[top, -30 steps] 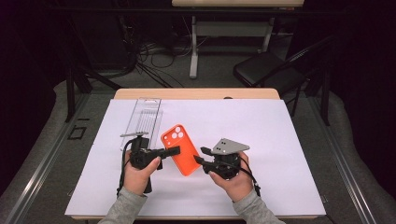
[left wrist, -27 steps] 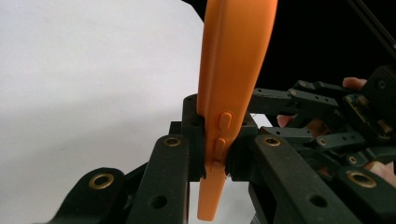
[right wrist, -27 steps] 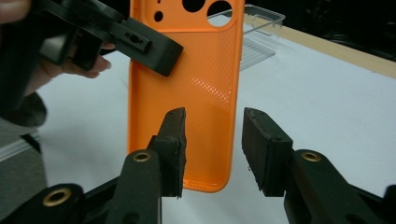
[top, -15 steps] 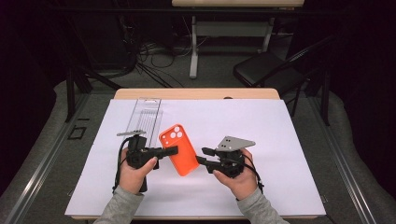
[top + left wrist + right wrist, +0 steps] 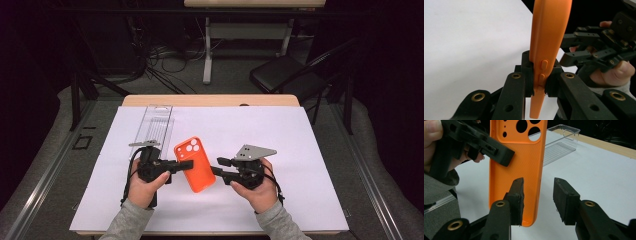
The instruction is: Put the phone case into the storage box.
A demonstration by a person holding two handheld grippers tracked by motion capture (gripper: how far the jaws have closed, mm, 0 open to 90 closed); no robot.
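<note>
High view: left claw (image 5: 186, 164) clamps the orange phone case (image 5: 195, 164) at its left edge; right claw (image 5: 218, 167), beside its right edge, gapes empty

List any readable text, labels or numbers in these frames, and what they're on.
None readable.
Orange case: no print, just camera holes and side buttons.
Clear box: no label.
Left gripper, right gripper: no markings.
White sheet: blank.
</note>
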